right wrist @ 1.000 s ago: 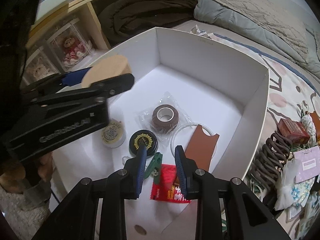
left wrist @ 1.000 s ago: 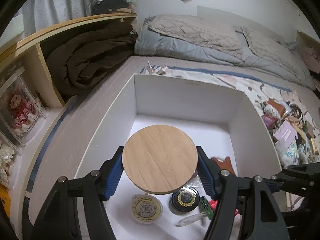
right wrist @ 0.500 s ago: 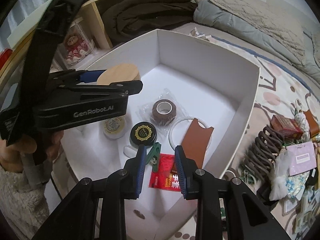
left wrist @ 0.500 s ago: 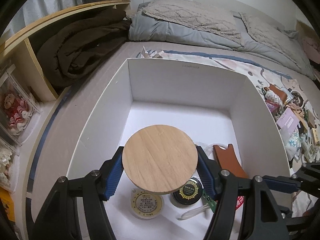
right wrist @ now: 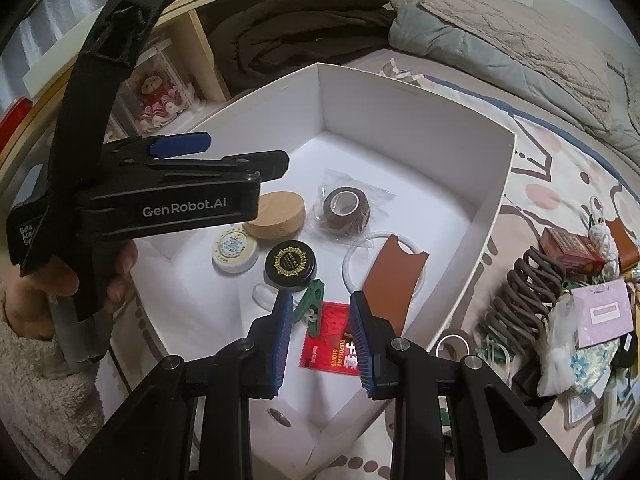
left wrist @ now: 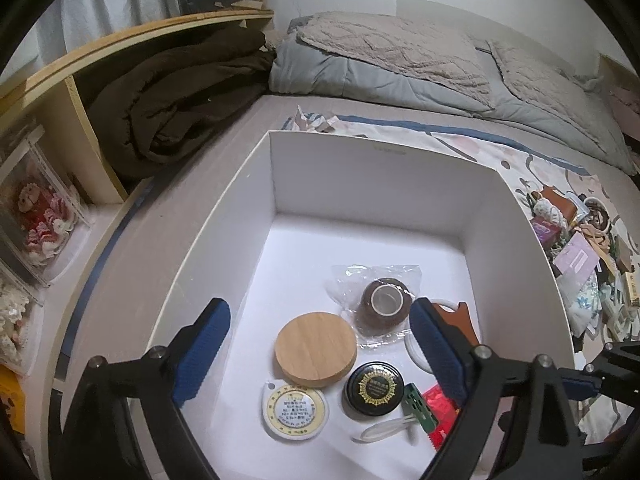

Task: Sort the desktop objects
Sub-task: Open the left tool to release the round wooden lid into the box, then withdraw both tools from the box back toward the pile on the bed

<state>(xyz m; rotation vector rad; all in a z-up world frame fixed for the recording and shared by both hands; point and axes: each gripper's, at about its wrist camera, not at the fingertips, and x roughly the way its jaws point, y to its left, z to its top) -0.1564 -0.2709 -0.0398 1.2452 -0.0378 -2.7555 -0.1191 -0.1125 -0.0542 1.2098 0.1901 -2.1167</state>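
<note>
The left tool (left wrist: 320, 344) has its two blue fingers wide apart and holds nothing; it hangs over the white box (left wrist: 372, 160), and the round wooden lid (left wrist: 315, 347) lies flat on the box floor right under it. The right tool (right wrist: 320, 334) has its fingers a little apart with nothing between them, over the near edge of the box and above the red glove packet (right wrist: 334, 350). A lot is in the box now: next to the lid are a white round tin (left wrist: 295, 409), a black round tin (left wrist: 374, 388), a brown tape roll (left wrist: 383, 307) in a clear bag, a brown leather sleeve (right wrist: 394, 276) lying on a white ring, and a green clip (right wrist: 311, 306). I think the job is about half done, because a big pile (right wrist: 568, 300) of small things waits on the bed to the right of the box: a brown hair claw (right wrist: 524, 292), a red box, a pink card. Much of that pile is tangled and blurry, so I cannot name it all. The left tool hides part of the leather sleeve in its own view.
</note>
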